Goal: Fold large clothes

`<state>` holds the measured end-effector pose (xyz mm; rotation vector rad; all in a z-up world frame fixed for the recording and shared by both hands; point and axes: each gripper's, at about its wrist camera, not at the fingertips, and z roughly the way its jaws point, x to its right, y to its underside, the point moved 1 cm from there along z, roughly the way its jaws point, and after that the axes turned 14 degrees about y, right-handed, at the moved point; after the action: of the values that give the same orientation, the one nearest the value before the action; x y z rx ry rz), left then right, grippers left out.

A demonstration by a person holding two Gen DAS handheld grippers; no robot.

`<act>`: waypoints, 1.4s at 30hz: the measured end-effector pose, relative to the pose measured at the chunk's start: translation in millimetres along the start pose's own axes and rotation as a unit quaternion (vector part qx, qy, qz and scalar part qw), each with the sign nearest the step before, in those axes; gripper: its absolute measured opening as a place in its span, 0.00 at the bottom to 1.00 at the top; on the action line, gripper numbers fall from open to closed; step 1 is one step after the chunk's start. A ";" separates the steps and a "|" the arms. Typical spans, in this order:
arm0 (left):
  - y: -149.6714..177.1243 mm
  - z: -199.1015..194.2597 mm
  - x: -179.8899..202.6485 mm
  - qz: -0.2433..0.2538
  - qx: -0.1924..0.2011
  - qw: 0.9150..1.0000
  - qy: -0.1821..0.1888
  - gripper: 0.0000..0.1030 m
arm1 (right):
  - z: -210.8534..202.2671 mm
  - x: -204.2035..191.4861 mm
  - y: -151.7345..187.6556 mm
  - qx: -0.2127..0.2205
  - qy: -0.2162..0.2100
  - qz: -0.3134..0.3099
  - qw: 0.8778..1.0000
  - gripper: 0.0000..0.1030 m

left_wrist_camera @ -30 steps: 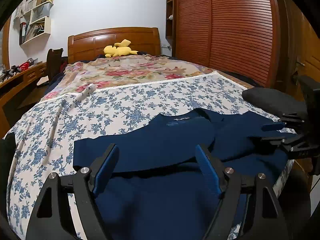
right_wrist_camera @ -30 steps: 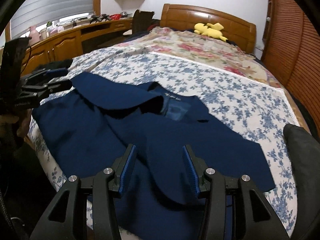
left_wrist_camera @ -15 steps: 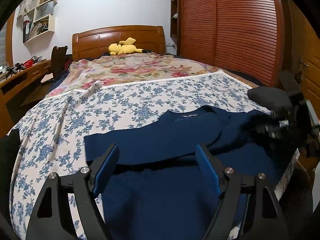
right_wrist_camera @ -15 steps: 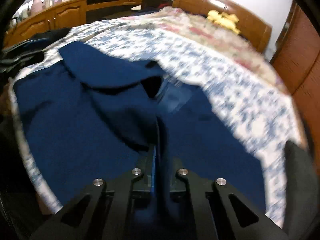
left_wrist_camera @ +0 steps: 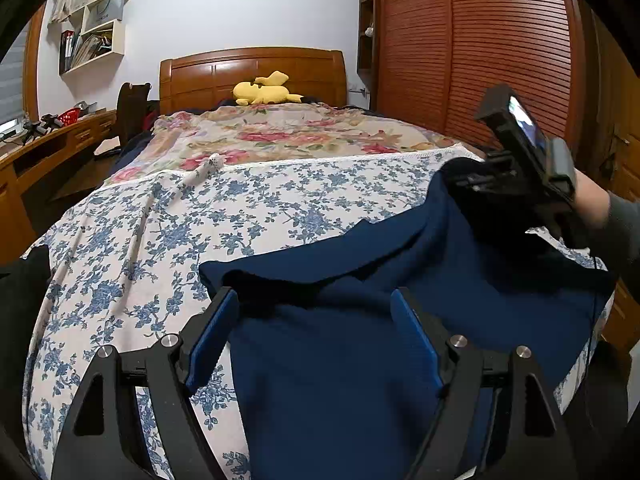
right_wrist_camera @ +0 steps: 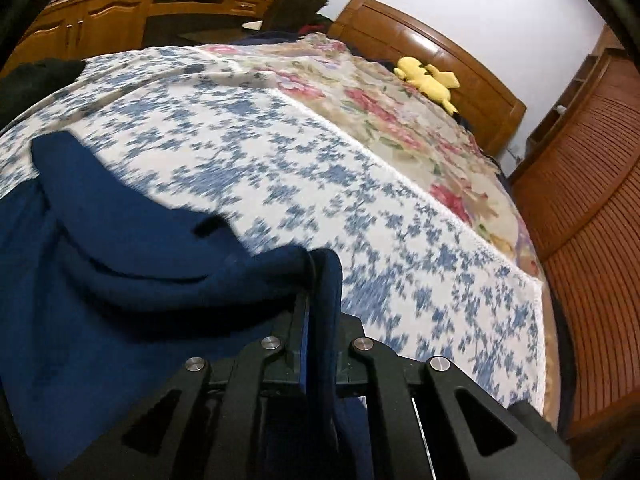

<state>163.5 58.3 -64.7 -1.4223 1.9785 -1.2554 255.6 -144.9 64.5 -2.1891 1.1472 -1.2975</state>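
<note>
A large navy blue garment (left_wrist_camera: 360, 360) lies on the near end of the bed, part folded over itself. My left gripper (left_wrist_camera: 316, 332) is open just above its near left part, blue pads wide apart, with cloth below them. In the left wrist view my right gripper (left_wrist_camera: 460, 184) is lifted at the right, a hand behind it, with a fold of cloth rising to it. In the right wrist view the right gripper (right_wrist_camera: 320, 280) is shut on a bunched edge of the navy garment (right_wrist_camera: 120, 280), which drapes down to the left.
The bed has a blue-flowered sheet (left_wrist_camera: 200, 220) near and a rose-patterned cover (left_wrist_camera: 272, 136) beyond. A yellow plush toy (left_wrist_camera: 264, 94) lies by the wooden headboard. A slatted wardrobe (left_wrist_camera: 480, 60) stands right, a wooden desk (left_wrist_camera: 40, 152) left. Dark cloth (left_wrist_camera: 20, 280) hangs at the bed's left edge.
My right gripper shut on the garment's right side, lifted it and carried it toward the far right of the bed. The left gripper stayed open and shifted slightly along the near edge.
</note>
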 end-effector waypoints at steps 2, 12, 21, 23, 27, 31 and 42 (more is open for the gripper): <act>-0.1 1.7 -1.5 -0.001 -0.001 1.000 0.000 0.77 | 7.4 2.3 -5.4 -0.007 0.008 0.016 1.000 0.18; -0.8 -3.3 -3.2 0.004 0.002 1.000 -0.001 0.77 | -9.9 4.2 3.8 0.029 -0.041 0.076 0.996 0.47; 1.1 -11.3 -17.4 -0.006 0.003 1.000 -0.015 0.77 | -32.7 -68.2 8.8 0.047 -0.141 0.025 0.989 0.47; 2.3 -13.7 -22.0 -0.010 0.004 1.000 -0.018 0.77 | -35.2 -85.7 7.8 0.049 -0.156 0.011 0.987 0.47; 5.0 -17.2 -30.5 -0.016 0.004 1.000 -0.024 0.77 | -32.8 -99.3 5.4 0.050 -0.178 -0.003 0.983 0.47; 7.8 -21.0 -37.4 -0.023 0.004 0.999 -0.028 0.77 | -25.1 -115.2 -1.8 0.045 -0.186 -0.025 0.981 0.47; 12.2 -27.4 -50.8 -0.032 0.005 0.999 -0.040 0.77 | 14.9 -147.6 -22.7 0.011 -0.133 -0.095 0.987 0.05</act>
<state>157.2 116.8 -69.6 -1.5177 1.8861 -1.2137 241.4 -16.7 -12.3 -2.4128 0.8366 -1.0395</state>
